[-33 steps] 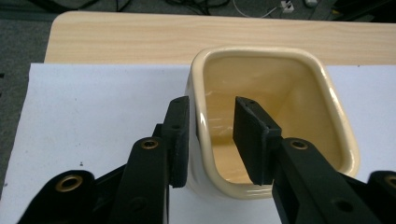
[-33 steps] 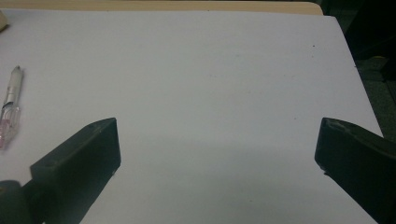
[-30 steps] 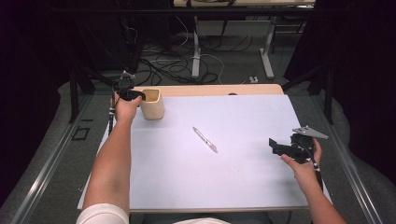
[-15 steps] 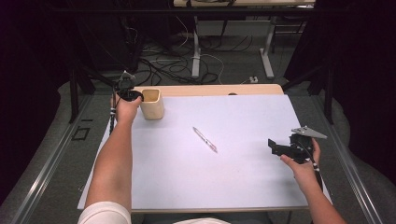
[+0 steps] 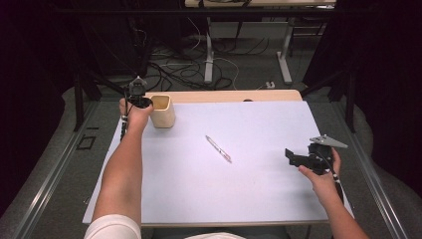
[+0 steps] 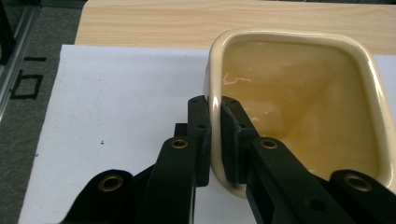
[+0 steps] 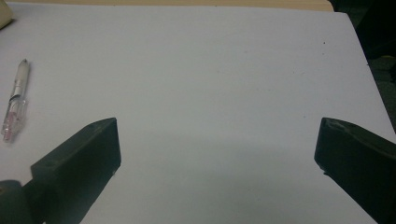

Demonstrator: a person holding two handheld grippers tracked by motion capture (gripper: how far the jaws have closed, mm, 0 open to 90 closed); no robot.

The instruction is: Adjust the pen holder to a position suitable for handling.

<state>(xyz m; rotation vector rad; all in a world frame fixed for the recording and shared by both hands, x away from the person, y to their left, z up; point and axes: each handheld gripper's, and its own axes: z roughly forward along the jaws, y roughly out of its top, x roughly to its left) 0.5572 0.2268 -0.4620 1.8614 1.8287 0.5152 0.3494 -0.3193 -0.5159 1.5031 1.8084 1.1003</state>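
My left claw [image 6: 215, 140] is clamped on the near wall of the cream cup [image 5: 162, 110], one jaw outside and one inside the rim, and the cup stands upright at the far left of the white sheet [image 5: 239, 194] that covers the worktop [image 5: 224, 95], just in front of the bare wooden strip. My right claw [image 7: 217, 154] hangs wide open and empty over the right side of the sheet, well apart from the pen [image 5: 218, 148], which lies flat and slanted near the middle. As I judge it, the job in hand is to steady the cup while the pen gets fetched and dropped in. To do that well I should hold the cup level and keep its mouth facing up, pressing only as hard as the thin glazed wall needs, since it looks slick and could slip or tip if I twist my wrist. With my right claw I should come in low across the pen's barrel, turning so the jaws straddle it crosswise near its middle, then close squarely so it does not roll away on the smooth sheet.
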